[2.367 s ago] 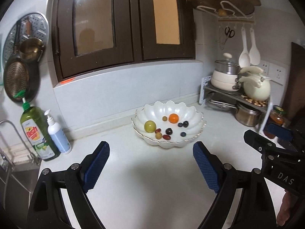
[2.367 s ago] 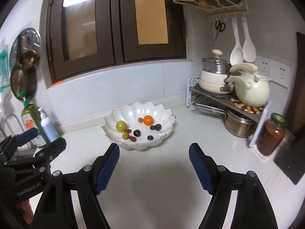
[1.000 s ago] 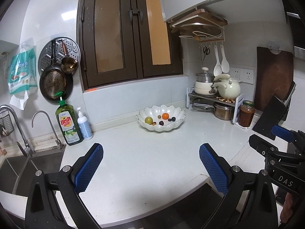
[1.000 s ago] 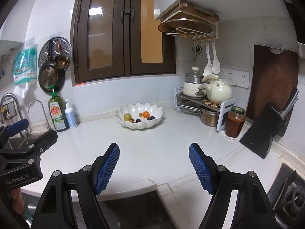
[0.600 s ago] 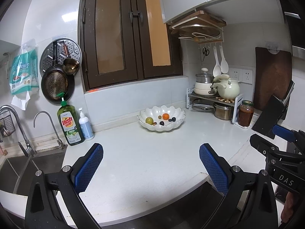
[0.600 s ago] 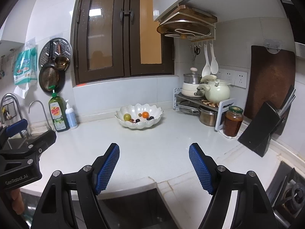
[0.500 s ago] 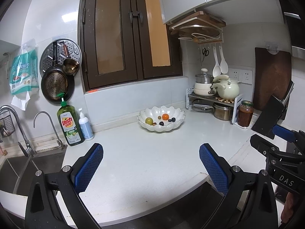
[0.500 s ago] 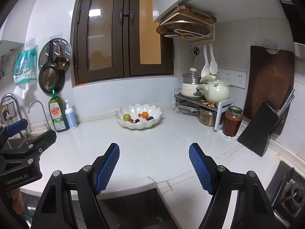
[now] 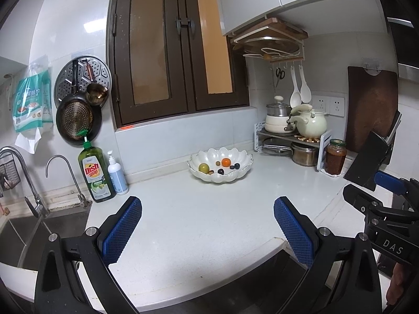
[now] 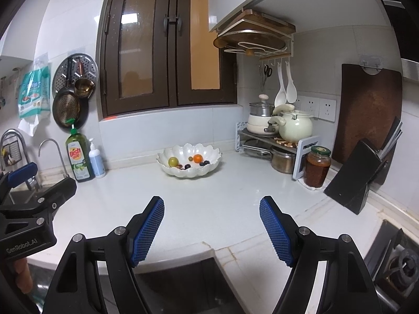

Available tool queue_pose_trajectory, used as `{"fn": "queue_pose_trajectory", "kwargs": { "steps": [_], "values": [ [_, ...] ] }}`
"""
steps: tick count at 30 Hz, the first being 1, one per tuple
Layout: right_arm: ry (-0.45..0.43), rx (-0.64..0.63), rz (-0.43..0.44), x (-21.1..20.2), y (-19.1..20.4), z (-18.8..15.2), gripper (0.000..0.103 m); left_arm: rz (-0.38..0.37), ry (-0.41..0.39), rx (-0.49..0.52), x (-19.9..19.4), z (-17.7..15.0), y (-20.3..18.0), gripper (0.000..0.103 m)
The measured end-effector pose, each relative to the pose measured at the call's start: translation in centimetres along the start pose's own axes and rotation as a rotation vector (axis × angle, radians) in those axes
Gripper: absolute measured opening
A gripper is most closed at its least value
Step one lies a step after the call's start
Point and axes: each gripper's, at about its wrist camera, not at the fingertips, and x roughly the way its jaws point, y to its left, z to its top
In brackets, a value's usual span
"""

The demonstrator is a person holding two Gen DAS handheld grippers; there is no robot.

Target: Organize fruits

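1. Left wrist view: the left gripper (image 9: 207, 231) hangs over the near edge of the white counter (image 9: 204, 225), its blue pads spread wide with nothing between them.
2. The white scalloped bowl (image 9: 220, 176) stands far back on the counter, near the wall under the dark-framed window, well apart from both grippers.
3. In the bowl lie a green fruit (image 9: 203, 167), an orange fruit (image 9: 226, 161) and several small dark berries (image 9: 234, 167); some smaller brown ones sit among them.
4. Compared with the earliest frames, the bowl looks much smaller and farther off: then it filled the middle of the view just beyond the pads, now the whole kitchen corner shows, sink and tap included.
5. Over the last second the view has hardly changed; bowl and fruits lie as they did.
6. Right wrist view: the right gripper (image 10: 212, 229) also stands open and empty, above the counter's front edge, its spread the same as in the earlier frames.
7. A green dish soap bottle (image 9: 95, 175) and a white pump bottle (image 9: 117, 174) stand left of the bowl beside the sink; a red-filled jar (image 9: 335, 157) stands to its right by the pot rack.
8. Each gripper shows at the edge of the other's view, side by side.
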Motion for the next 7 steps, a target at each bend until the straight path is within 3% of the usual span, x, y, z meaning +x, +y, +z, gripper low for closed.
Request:
{"fn": "queue_pose_trajectory", "kwargs": {
  "steps": [7],
  "values": [
    [0.0,0.001,-0.002,0.01,-0.02,0.02,0.076,0.003,-0.006,0.001,-0.16,0.05,-0.02,0.103]
  ]
}}
